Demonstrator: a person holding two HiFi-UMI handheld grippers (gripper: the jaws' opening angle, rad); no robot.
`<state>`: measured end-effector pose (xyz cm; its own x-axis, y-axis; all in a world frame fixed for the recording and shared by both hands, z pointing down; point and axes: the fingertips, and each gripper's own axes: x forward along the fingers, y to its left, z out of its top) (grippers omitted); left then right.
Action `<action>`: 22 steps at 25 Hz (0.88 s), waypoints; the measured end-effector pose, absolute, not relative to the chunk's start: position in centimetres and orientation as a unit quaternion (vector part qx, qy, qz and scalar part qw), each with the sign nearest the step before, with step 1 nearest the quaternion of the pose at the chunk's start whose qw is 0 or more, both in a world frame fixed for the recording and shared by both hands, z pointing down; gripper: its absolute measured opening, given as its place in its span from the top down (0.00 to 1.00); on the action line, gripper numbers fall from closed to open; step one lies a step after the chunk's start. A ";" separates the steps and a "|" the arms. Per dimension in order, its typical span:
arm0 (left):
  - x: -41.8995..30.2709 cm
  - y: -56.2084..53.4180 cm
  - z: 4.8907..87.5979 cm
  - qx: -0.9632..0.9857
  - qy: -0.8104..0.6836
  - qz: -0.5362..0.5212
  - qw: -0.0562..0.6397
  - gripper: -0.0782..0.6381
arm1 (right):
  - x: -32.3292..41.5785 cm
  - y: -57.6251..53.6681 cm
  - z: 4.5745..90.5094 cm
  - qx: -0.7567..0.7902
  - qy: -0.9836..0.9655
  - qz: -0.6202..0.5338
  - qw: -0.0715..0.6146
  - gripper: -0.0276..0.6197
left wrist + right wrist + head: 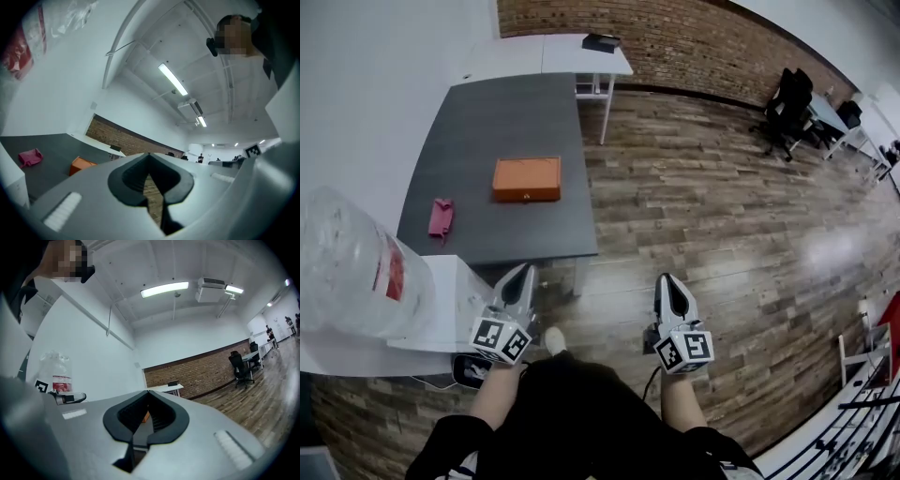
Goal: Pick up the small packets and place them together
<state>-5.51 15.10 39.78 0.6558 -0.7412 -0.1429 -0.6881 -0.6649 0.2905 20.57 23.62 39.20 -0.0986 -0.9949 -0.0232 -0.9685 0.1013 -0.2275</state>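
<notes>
Left gripper (pixel 524 274) and right gripper (pixel 671 283), fingers closed on nothing, apart from the dark grey desk (pixel 506 122) carrying a small pink packet (pixel 441 217).

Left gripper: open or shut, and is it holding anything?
Shut and empty: the left gripper shows its jaws meeting at the front in its own view, nothing between them.

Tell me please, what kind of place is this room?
Most likely an open office or lab. Black office chairs and white desks stand along a brick wall, long strip lights hang on the ceiling, and a big water bottle stands near the grey table.
</notes>
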 end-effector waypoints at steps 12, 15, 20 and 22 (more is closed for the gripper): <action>-9.1 3.8 41.2 0.898 -0.422 -0.090 0.091 0.89 | 15.0 10.1 38.4 -0.624 0.777 -0.057 0.059 0.95; -9.7 2.3 42.6 0.894 -0.430 -0.078 0.100 0.89 | 13.7 7.8 39.3 -0.613 0.786 -0.067 0.048 0.95; -9.2 1.1 44.8 0.890 -0.438 -0.054 0.117 0.89 | 12.4 5.4 41.0 -0.595 0.797 -0.095 0.033 0.95; -8.7 0.2 45.5 0.886 -0.444 -0.050 0.123 0.89 | 12.1 4.2 41.6 -0.585 0.804 -0.101 0.028 0.95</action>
